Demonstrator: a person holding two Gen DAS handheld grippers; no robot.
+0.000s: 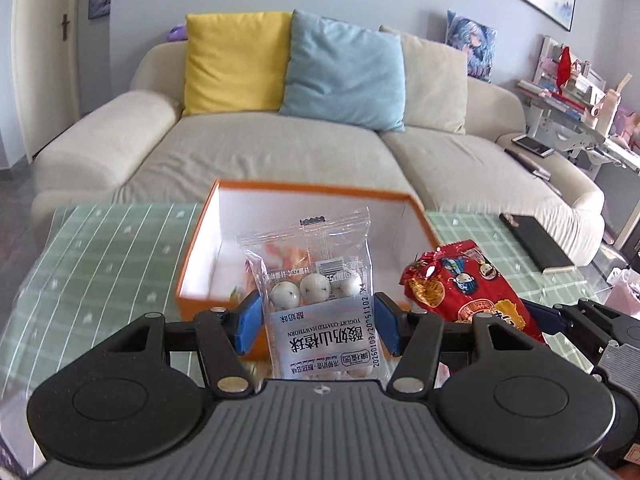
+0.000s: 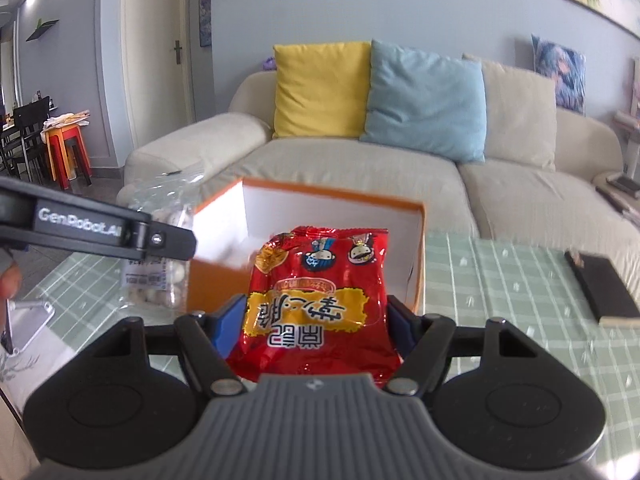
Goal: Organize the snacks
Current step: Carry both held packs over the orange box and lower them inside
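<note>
My left gripper (image 1: 316,320) is shut on a clear packet of yogurt-coated hawthorn balls (image 1: 316,292), held upright above the table in front of an orange box (image 1: 192,256) with a white inside. In the right wrist view my right gripper (image 2: 316,324) is shut on a red snack bag (image 2: 320,296), lifted before the same orange box (image 2: 420,264). The red bag (image 1: 468,288) also shows at the right of the left wrist view. At the left of the right wrist view sits the clear packet (image 2: 160,276), with a left gripper finger (image 2: 100,228) crossing it. Some orange-wrapped snacks lie inside the box.
The table carries a green checked cloth (image 1: 100,248) under glass. A black notebook (image 2: 604,288) lies at the right. A beige sofa (image 1: 280,148) with yellow and blue cushions stands behind the table. A person's fingertip (image 2: 8,284) shows at the left edge.
</note>
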